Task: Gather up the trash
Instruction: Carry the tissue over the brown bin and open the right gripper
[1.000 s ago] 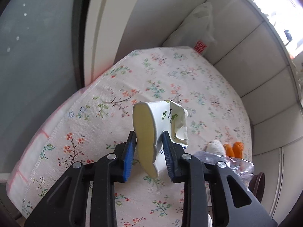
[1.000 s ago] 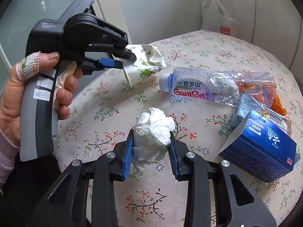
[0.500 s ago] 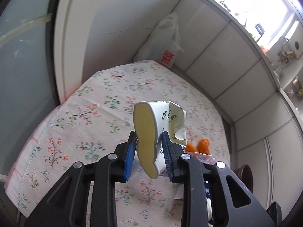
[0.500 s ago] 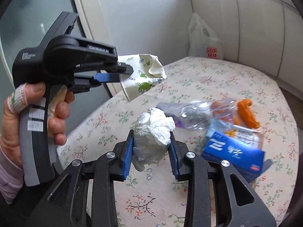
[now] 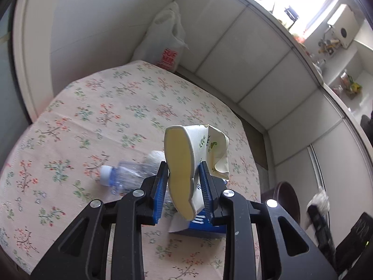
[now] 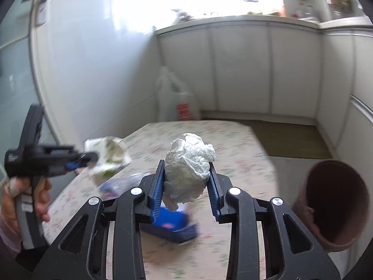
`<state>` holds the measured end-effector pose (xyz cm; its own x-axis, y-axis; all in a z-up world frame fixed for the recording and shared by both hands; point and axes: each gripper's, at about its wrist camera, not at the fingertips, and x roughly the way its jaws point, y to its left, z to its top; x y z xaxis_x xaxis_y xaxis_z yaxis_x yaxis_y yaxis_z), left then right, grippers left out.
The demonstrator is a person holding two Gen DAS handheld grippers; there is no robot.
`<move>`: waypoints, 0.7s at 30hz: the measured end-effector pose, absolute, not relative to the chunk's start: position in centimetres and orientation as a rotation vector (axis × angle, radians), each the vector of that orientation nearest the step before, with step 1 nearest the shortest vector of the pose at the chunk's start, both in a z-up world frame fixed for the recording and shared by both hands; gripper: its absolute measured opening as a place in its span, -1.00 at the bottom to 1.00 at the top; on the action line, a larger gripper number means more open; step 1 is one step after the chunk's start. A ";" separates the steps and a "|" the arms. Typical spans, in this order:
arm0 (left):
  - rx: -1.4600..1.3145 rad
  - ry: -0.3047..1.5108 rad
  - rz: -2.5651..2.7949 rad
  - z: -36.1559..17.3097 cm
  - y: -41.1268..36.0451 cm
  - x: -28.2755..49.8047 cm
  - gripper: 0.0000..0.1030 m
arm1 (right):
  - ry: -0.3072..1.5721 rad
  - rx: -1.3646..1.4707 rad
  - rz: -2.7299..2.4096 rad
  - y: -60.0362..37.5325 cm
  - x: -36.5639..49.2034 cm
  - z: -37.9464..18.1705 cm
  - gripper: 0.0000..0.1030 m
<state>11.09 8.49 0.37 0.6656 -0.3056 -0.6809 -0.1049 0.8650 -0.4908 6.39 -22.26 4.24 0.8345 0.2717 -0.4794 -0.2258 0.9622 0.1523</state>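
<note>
My left gripper (image 5: 183, 192) is shut on a crushed paper cup (image 5: 186, 161) with a green leaf print, held well above the floral tablecloth (image 5: 98, 116). The cup also shows blurred in the right wrist view (image 6: 107, 156), in the left gripper (image 6: 77, 161). My right gripper (image 6: 186, 196) is shut on a crumpled white tissue (image 6: 187, 170), held above the table. A brown bin (image 6: 335, 210) stands to the right of the table; its rim also shows in the left wrist view (image 5: 282, 200). A crushed water bottle (image 5: 126, 175) and a blue box (image 5: 202, 224) lie on the table.
A white plastic bag (image 5: 167, 42) leans in the corner behind the table. White cabinet panels (image 6: 256, 70) line the far wall. The blue box (image 6: 172, 226) lies under the right gripper. A glass door (image 6: 14, 74) is at the left.
Both grippers have risen and swung to the right with their loads. The brown bin has come into the right wrist view, and the bottle into the left wrist view.
</note>
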 end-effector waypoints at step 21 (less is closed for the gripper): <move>-0.434 0.956 -0.408 0.1 -10.8 13.7 -0.45 | 0.504 0.229 -0.542 -44.9 5.2 3.2 0.67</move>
<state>13.72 -10.75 0.09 0.5141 -0.5135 -0.6870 0.1408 0.8407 -0.5230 5.23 -44.89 3.16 0.7399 -0.4342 -0.5138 0.5439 0.8356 0.0771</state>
